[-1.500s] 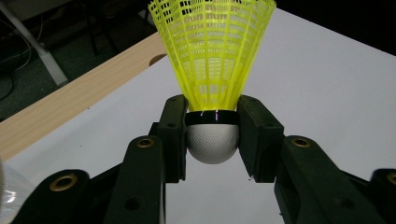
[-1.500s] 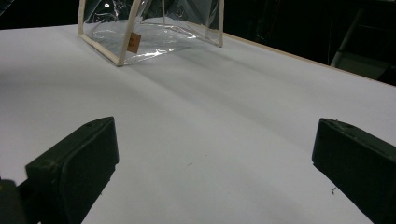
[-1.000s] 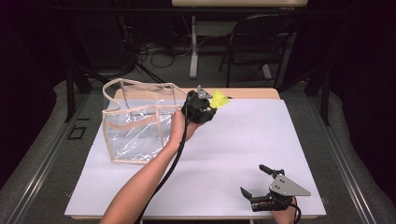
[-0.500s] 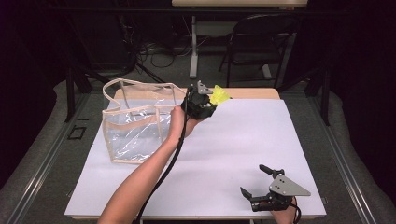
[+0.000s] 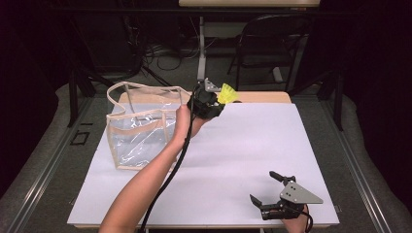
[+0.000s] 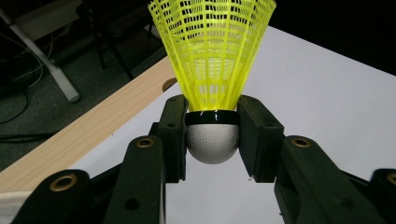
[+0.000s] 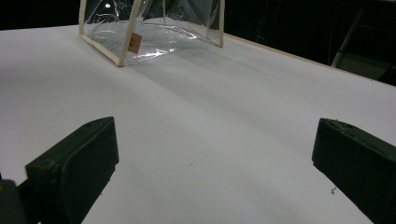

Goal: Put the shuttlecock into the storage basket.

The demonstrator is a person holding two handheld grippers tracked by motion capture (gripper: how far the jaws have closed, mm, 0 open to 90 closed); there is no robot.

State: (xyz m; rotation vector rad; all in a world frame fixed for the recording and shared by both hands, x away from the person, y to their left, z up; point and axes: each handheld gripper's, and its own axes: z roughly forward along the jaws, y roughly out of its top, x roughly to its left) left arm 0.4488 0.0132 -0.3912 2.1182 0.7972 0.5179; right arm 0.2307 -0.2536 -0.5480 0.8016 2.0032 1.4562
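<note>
**A Yellow Birdie in the Left Gripper**

The left gripper [image 5: 214, 101] holds a yellow shuttlecock [image 6: 212, 70] by its round white nose. The two black jaws pinch the nose from both sides, just under the black ring. The yellow net skirt sticks out past the jaws.

In the high view, the shuttlecock [image 5: 227, 92] is up near the far edge of the white table [image 5: 252, 145], at about twelve o'clock. The clear plastic bag [image 5: 141, 126] stands just beside the hand, at about nine o'clock from it.

The shuttlecock looks very light. Its skirt is thin and bendy and could get squashed, so the hard round nose is the best place to grab it. The nose is smooth and round, so it might slip if the squeeze gets loose.

The right gripper [image 5: 274, 196] rests at about five o'clock on the table. Its jaws are wide apart, with nothing in them.
</note>
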